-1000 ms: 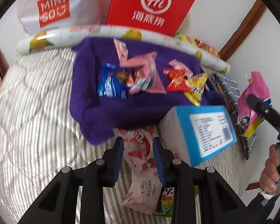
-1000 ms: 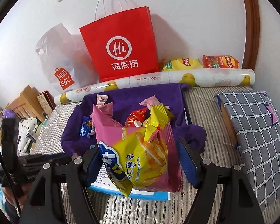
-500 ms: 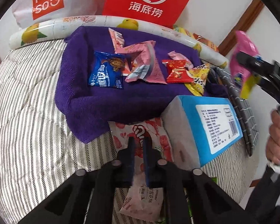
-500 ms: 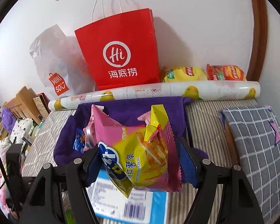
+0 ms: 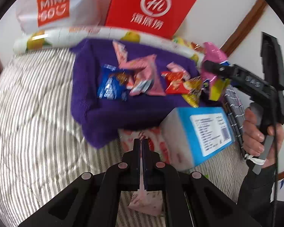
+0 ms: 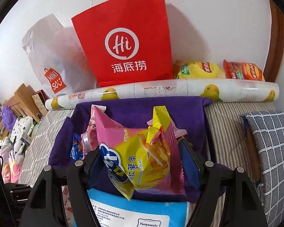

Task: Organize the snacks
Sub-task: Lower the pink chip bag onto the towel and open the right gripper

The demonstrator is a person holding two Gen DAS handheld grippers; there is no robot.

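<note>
A red paper bag [image 6: 123, 43] is propped against the wall; a white plastic bag [image 6: 47, 56] is seen beside it, and a checked cushion [image 6: 270, 147] lower right of it.

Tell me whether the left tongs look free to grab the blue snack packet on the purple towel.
Probably not: the left tongs are shut on a pink-and-white packet; the blue snack packet itself lies uncovered.

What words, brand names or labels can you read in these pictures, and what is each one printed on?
"Hi" and "海底捞": red paper bag.
"MINISO": white plastic bag.
"红薯条 SWEET POTATO STICKS": pink and yellow chip bag held in the right gripper.
"Yunyuexin": label on the blue box; its small print is unreadable.
Yellow and orange chip bags behind the roll, and the snacks on the purple cloth: too small or blurred.
</note>
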